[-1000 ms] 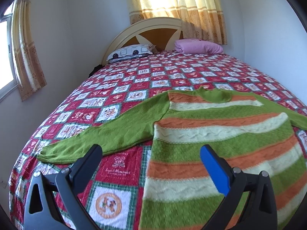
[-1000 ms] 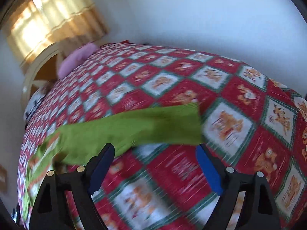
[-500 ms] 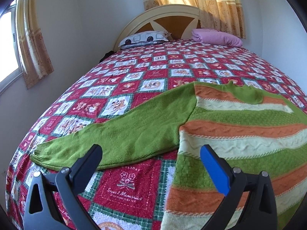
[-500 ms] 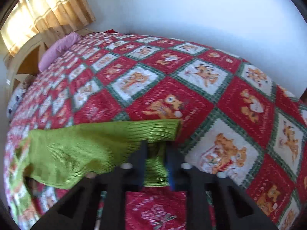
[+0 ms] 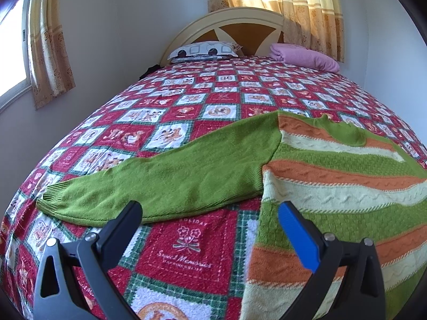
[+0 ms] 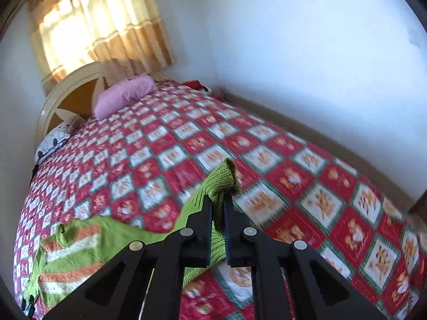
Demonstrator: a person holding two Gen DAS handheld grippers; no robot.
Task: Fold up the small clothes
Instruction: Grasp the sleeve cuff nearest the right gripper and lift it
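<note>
A small knitted sweater (image 5: 333,176) with green, orange and cream stripes lies flat on the bed. Its plain green left sleeve (image 5: 170,184) stretches out to the left, cuff near the bed's edge. My left gripper (image 5: 208,213) is open and empty, low over the quilt just in front of that sleeve. My right gripper (image 6: 218,200) is shut on the cuff of the other green sleeve (image 6: 221,178) and holds it lifted off the quilt; the sweater body (image 6: 72,256) shows at the lower left of the right wrist view.
The bed carries a red, white and green patchwork quilt (image 5: 186,253). A patterned pillow (image 5: 205,49) and a pink pillow (image 5: 304,57) lie by the headboard. Walls stand close on the left and right of the bed; a curtain (image 5: 50,40) hangs left.
My right gripper closed on the right sleeve's cuff and raised it off the quilt. My left gripper moved left and closer to the left sleeve, still open.
</note>
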